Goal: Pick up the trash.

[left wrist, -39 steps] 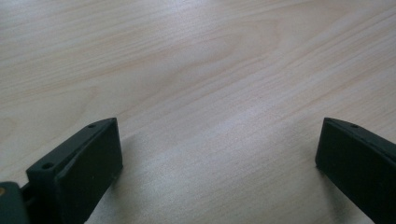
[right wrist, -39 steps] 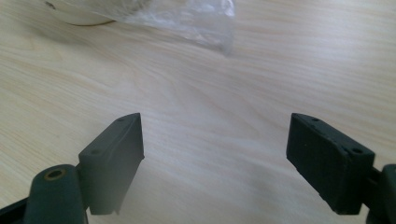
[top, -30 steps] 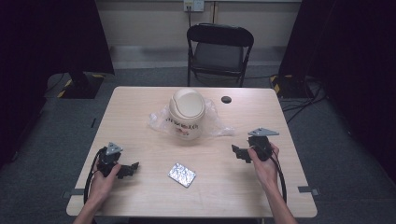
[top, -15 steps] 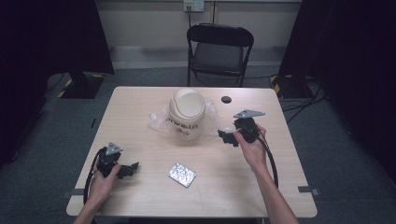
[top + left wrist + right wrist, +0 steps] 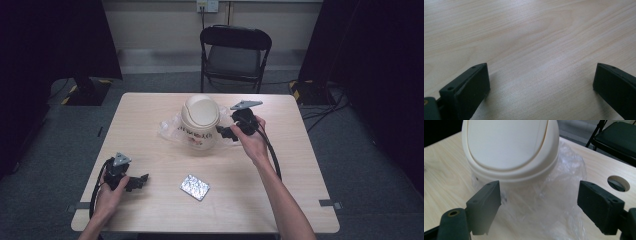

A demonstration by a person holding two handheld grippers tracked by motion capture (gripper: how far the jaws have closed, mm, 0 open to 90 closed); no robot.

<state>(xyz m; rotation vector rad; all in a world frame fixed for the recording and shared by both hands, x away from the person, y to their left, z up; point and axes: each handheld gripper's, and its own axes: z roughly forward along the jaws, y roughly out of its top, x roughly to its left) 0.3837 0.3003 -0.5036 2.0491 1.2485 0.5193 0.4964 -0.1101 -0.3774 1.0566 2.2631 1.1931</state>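
The right gripper (image 5: 226, 133) is reaching toward the small cream bin (image 5: 199, 124) with a swing lid, which is standing near the table's centre, slightly toward 12 o'clock, with a clear plastic bag (image 5: 170, 128) spilling out around its base. In the right gripper view, the jaws are standing wide apart, empty, with the bin (image 5: 510, 150) at about 11 o'clock and the crumpled bag (image 5: 544, 202) lying directly between and beyond them. Nothing is being held yet.

The left gripper (image 5: 140, 181) is resting on the table (image 5: 310, 165) at roughly 8 o'clock from the bin, well apart from it. Its own view is showing both jaws spread wide over bare wood (image 5: 529, 37), gripping nothing.

A small foil packet (image 5: 194, 186) is lying at about 6 o'clock from the bin, between the two grippers and untouched.

Judgement: the step in hand is appearing to be a grasp on the bag or the bin's lower edge. To do this well, the right gripper should be keeping its jaws wide until one passes each side of a gathered fold of plastic, then closing firmly; thin film is likely to slip from a shallow pinch. The bin is looking light and may be tipping or sliding if pulled sideways, so steadying it with the left gripper is advisable. The round hole (image 5: 618, 183) in the tabletop, at 3 o'clock in the right gripper view, is posing no obstruction.
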